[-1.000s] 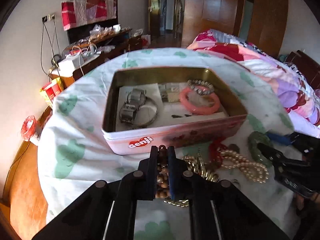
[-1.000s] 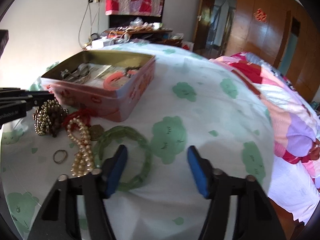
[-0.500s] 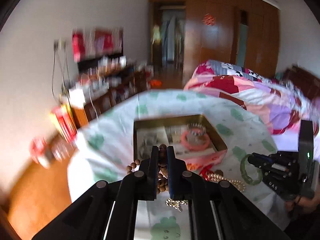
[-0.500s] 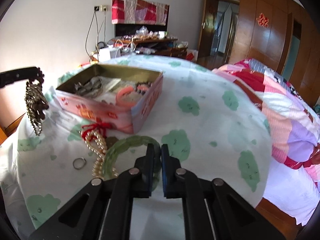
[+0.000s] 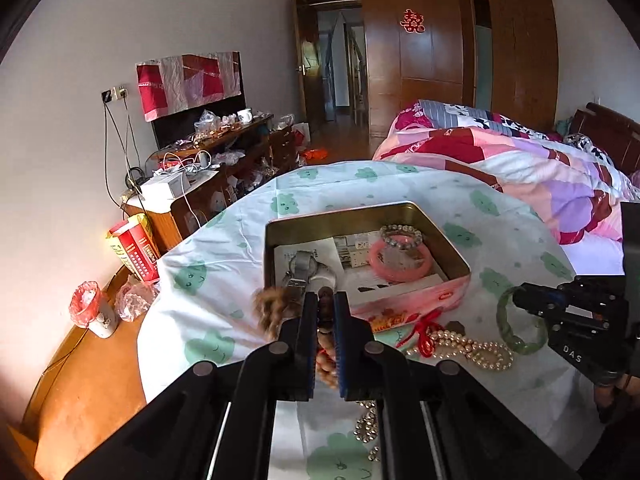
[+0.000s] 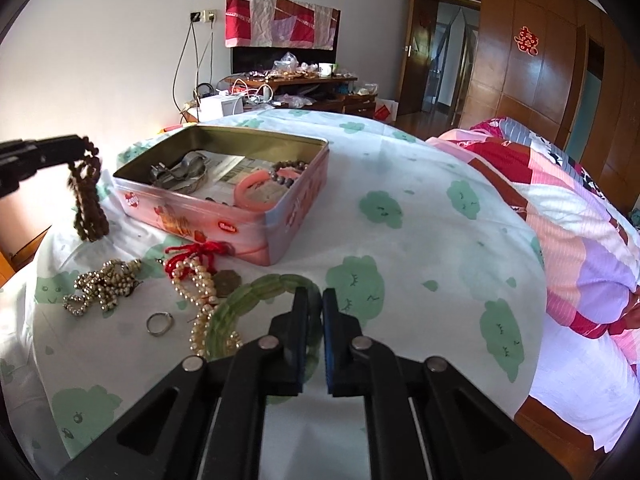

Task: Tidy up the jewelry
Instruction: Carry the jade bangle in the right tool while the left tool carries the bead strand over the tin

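Brown beads (image 5: 325,312) now lifted off the green-print sheet (image 6: 420,216) in the closed left hand-held gripper (image 5: 325,322).

There are two tools, the left tool (image 5: 324,312) and the right tool (image 6: 316,312). There is one pink tin box (image 6: 248,216). Inside it are one pink bangle (image 6: 256,188), one dark bead bracelet (image 6: 290,170) and one silver watch (image 5: 306,268). There is one brown bead string (image 6: 86,204) hanging up. On the sheet lie one green bangle (image 6: 256,290), one pearl string (image 6: 196,280) with one red cord (image 6: 192,254), one gold bead string (image 6: 102,286), one small ring (image 6: 159,323) and one brown coin (image 6: 226,282)
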{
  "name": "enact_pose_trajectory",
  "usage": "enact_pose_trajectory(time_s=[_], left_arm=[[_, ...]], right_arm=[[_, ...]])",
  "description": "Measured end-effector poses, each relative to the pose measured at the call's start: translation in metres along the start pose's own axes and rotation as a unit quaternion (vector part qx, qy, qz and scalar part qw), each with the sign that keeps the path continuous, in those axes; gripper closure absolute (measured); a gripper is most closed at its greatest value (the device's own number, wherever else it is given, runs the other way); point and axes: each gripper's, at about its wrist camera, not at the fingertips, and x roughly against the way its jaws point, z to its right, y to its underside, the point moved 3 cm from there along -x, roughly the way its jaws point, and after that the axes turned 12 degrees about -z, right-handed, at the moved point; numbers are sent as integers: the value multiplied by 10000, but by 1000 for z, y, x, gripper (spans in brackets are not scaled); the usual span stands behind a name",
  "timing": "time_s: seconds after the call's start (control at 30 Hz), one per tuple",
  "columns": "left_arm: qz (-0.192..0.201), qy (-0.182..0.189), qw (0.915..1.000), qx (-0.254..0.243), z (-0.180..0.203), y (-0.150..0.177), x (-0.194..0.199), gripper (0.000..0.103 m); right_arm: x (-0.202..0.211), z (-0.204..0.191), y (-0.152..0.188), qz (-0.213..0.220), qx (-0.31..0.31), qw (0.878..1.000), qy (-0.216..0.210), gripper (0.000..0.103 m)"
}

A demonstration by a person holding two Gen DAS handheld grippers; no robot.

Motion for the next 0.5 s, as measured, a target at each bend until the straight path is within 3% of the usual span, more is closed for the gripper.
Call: enact_pose_trajectory(time_s=[0.3, 0.5], left_arm=[[311, -102, 9995, -48, -10, -39, 14, 97], [270, -177, 9995, -12, -19, -65, -3, 97]], right_arm=[[19, -5, -35, 376, 153, 9992, -16, 95], [22, -5, -73, 624, 231, 9978, -12, 95]])
